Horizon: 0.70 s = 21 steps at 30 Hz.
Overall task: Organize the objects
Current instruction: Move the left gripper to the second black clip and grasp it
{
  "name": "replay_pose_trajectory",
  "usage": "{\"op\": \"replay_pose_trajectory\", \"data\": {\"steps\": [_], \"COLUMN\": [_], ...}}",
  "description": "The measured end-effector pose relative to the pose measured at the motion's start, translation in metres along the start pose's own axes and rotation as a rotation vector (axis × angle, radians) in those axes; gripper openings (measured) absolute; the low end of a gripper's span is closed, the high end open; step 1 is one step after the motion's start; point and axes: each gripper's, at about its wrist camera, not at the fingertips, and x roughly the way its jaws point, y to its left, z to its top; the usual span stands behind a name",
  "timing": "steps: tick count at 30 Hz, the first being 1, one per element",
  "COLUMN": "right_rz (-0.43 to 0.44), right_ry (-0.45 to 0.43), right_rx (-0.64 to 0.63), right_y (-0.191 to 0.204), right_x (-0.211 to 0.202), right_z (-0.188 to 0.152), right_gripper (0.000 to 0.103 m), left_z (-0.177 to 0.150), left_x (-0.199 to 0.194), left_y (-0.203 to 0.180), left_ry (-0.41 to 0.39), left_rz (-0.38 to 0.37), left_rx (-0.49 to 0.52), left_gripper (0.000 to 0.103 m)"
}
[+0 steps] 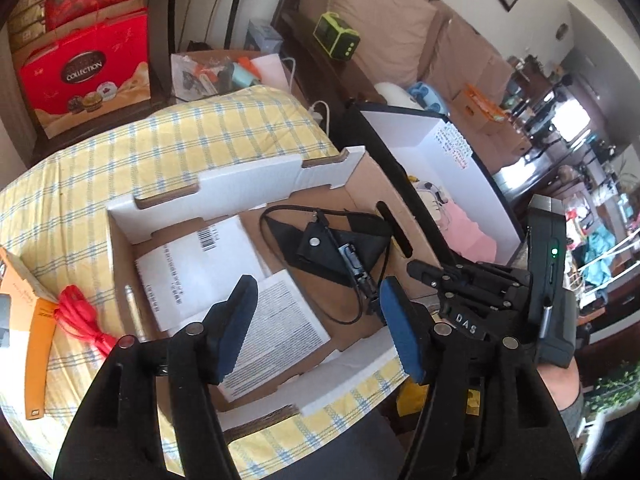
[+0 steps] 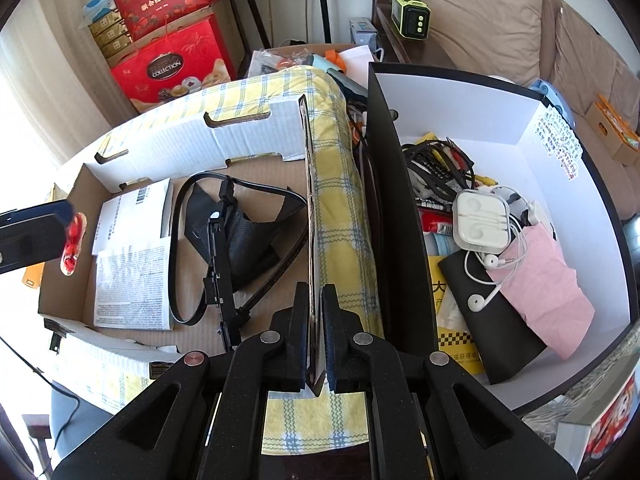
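A shallow cardboard box (image 1: 372,184) lies on a yellow checked cloth (image 1: 224,128). In it are folded printed papers (image 1: 208,264), a black pouch (image 1: 340,240) and a black cable (image 1: 360,312). My left gripper (image 1: 316,312) is open and empty, hovering over the box's near side. My right gripper (image 2: 316,344) is shut on the box's right wall (image 2: 307,200). In the right wrist view the papers (image 2: 132,280) and pouch (image 2: 240,236) lie left of that wall, and my left gripper (image 2: 36,236) shows at the far left edge.
A black-and-white box (image 2: 560,160) to the right holds earphones (image 2: 480,220), cables, a pink packet (image 2: 544,280) and a black sleeve. A red cord (image 1: 80,316) and an orange box (image 1: 36,352) lie left on the cloth. Red gift boxes (image 1: 84,76) stand behind.
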Motion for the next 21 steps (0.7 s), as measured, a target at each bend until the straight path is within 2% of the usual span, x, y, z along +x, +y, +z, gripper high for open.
{"op": "replay_pose_trajectory", "data": {"steps": [2,7,10,16,21], "right_rz": [0.001,0.0,-0.003,-0.003,-0.006], "right_ry": [0.0,0.002,0.003,0.005,0.008], "right_rx": [0.0,0.002,0.002,0.006,0.003], "right_y": [0.0,0.0,0.0,0.0,0.0], "right_x": [0.0,0.0,0.001,0.002,0.002], "right_z": [0.0,0.0,0.001,0.001,0.001], "right_gripper": [0.005,0.005,0.005,0.005,0.006], "left_z": [-0.004,-0.017,-0.026,-0.046,-0.069], "left_x": [-0.011,-0.033,-0.044,-0.064,-0.064], "left_y": [0.009,0.033,0.049,0.075,0.099], "left_ry": [-0.013,-0.028,-0.033,-0.051,-0.02], "left_rz": [0.021,0.075,0.072,0.137,0.156], "left_rx": [0.001,0.005,-0.026,-0.044,-0.06], "left_gripper": [0.074,0.078,0.091,0.095,0.095]}}
